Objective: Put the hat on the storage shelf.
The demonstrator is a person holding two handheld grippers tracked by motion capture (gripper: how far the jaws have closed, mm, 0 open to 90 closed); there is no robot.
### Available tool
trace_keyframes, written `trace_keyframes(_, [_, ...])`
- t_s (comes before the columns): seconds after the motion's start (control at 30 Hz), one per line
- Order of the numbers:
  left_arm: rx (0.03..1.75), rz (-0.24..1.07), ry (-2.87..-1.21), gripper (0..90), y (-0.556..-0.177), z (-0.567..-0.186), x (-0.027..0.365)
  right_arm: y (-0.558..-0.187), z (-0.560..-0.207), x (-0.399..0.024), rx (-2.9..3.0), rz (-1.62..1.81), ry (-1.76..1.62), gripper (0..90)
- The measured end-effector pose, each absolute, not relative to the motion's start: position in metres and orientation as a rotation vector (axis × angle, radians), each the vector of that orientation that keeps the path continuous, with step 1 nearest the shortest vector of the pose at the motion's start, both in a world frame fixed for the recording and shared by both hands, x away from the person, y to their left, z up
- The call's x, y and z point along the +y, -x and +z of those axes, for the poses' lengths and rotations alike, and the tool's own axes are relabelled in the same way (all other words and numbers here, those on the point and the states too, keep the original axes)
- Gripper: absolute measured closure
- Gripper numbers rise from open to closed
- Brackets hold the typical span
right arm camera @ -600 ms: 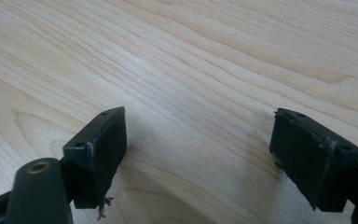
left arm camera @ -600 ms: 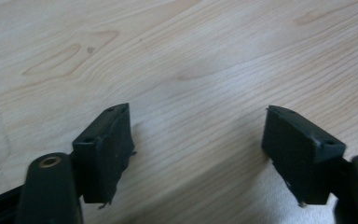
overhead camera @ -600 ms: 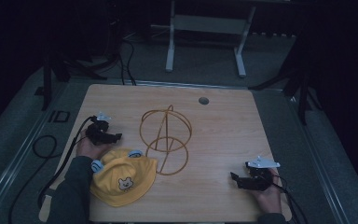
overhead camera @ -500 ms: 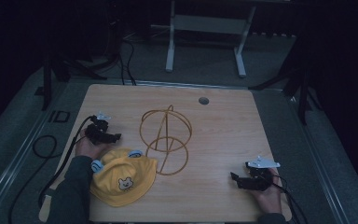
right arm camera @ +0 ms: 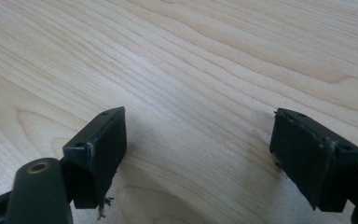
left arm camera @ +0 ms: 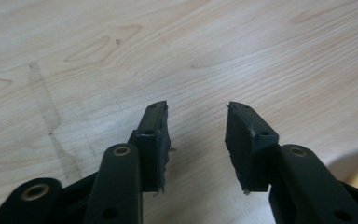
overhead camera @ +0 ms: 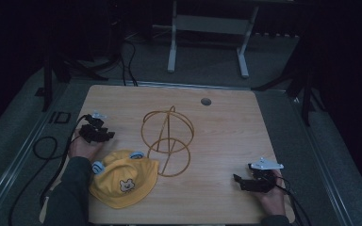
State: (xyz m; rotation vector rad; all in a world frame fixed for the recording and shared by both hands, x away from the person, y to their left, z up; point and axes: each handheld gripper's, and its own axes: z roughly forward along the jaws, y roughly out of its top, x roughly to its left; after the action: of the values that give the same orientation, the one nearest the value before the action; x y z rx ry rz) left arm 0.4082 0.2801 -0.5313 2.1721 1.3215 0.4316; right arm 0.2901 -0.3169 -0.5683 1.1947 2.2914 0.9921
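Both claws idle on the worktop (overhead camera: 226, 117), nothing gripped.

My right claw (overhead camera: 238, 180), lower right, is spread wide; my left claw (overhead camera: 109, 135), mid-left, is partly spread. The yellow cap (overhead camera: 122, 178) lies just below-right of the left claw, nearer it; wire stand (overhead camera: 167, 141) beyond, centre frame.

wooden table (overhead camera: 226, 122) | grey floor (overhead camera: 283, 94) | white stand (overhead camera: 207, 28) | dim room

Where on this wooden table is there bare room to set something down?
Free: the far right stretch between the gold wire hat stand, the small round hole and the right gripper. Crowded: the near left, where the yellow bear cap lies against the stand beside the left gripper.
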Motion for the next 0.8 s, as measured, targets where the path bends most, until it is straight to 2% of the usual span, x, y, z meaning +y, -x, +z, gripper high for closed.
trace_keyframes(0.3, [1.252, 0.394, -2.161, 65.2, -0.390, -0.498, 0.287, -0.290, -0.568, -0.317, 2.292, 0.992, -1.193, 18.6])
trace_keyframes(0.67, [1.171, 0.391, -2.184, 64.9, -0.365, -0.451, 0.279, -0.290, -0.568, -0.317, 2.296, 0.993, -1.187, 17.6])
trace_keyframes(0.8, [1.192, 0.384, -2.203, 63.9, -0.360, -0.442, 0.274, -0.291, -0.569, -0.317, 2.301, 0.991, -1.182, 16.0])
